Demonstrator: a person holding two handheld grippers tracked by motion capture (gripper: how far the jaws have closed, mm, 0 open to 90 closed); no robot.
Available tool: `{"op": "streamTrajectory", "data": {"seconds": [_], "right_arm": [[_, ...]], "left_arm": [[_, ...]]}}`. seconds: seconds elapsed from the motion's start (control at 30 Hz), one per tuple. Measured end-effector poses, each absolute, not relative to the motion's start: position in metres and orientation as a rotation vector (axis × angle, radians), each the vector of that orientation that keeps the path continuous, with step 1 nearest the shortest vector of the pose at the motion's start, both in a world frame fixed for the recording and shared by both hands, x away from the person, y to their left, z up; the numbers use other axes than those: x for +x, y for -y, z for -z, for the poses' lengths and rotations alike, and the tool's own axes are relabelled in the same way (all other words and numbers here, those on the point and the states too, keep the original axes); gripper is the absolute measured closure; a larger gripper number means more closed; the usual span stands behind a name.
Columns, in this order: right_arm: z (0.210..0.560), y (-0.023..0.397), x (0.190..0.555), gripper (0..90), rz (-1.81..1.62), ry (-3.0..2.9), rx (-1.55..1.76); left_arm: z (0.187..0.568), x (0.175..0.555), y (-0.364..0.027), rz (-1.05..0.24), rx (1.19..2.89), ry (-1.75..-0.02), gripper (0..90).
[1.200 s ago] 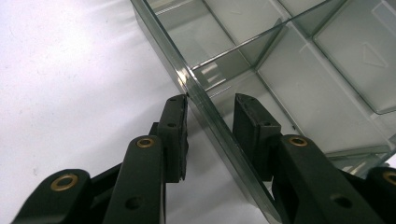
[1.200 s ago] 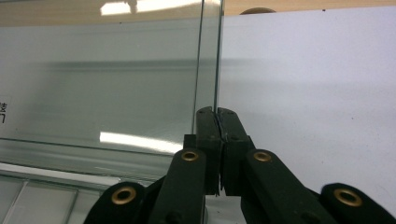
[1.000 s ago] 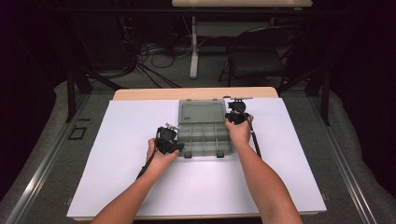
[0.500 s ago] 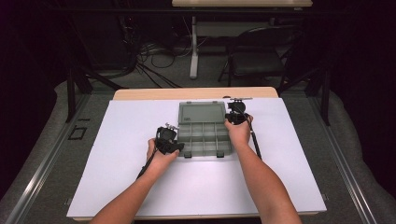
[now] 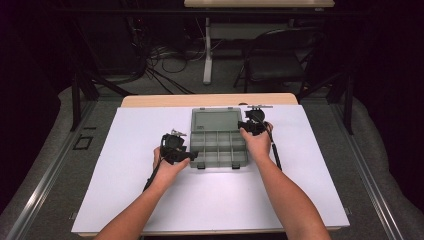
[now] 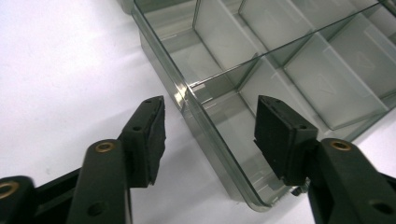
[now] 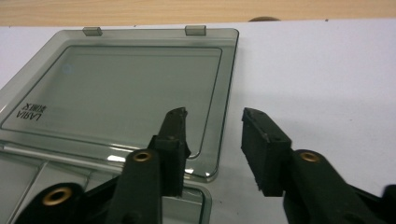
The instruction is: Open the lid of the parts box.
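Clear organizer box (image 5: 218, 145) lies open, mid-tabletop toward far edge, lid (image 5: 216, 120) flat behind tray. Compartments empty. Left gripper (image 6: 208, 128) at tray's near-left corner, jaws wide, straddling left wall without touching. Right gripper (image 7: 214, 140) at lid's right edge near hinge, jaws wide, one over lid, other over white sheet (image 5: 125, 140).

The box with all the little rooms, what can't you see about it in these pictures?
- High view: the compartments of the box are too small to check for contents.
- Left gripper view: the far compartments are cut off by the frame edge.
- Right gripper view: the lid lettering is too small to read fully; the right tool covers the lid's near corner.
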State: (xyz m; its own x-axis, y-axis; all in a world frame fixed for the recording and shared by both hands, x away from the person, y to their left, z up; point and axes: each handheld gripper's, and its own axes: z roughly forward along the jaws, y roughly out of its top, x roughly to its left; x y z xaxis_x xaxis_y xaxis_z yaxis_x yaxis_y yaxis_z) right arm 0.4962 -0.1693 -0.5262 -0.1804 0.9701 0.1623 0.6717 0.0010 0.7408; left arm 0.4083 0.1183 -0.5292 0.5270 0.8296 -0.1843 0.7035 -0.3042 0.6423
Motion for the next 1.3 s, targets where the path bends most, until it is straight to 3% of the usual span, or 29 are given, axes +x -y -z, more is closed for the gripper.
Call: {"op": "streamTrajectory", "data": {"seconds": [0.3, 0.7, 0.77, 0.8, 0.9, 1.3], "right_arm": [[0.513, 0.173, 0.472, 48.1, -1.053, -1.932, 1.552], [0.500, 0.182, 0.445, 46.8, -1.142, -1.966, 1.410], [0.500, 0.182, 0.445, 46.8, -1.142, -1.966, 1.410], [0.487, 0.189, 0.417, 46.8, -1.187, -1.986, 1.293], [0.478, 0.191, 0.395, 34.5, -1.234, -1.993, 1.214], [0.468, 0.213, 0.332, 19.9, -1.299, -1.999, 1.076]], "left_arm": [[0.521, 0.404, -0.128, -0.228, 2.055, -1.212, 40.1], [0.513, 0.399, -0.138, -0.219, 2.039, -1.211, 40.0], [0.503, 0.392, -0.152, -0.235, 1.957, -1.151, 40.1], [0.503, 0.392, -0.152, -0.235, 1.957, -1.151, 40.1], [0.488, 0.381, -0.162, -0.261, 1.915, -1.083, 38.1], [0.470, 0.340, -0.199, -0.271, 1.874, -1.018, 25.5]]}}
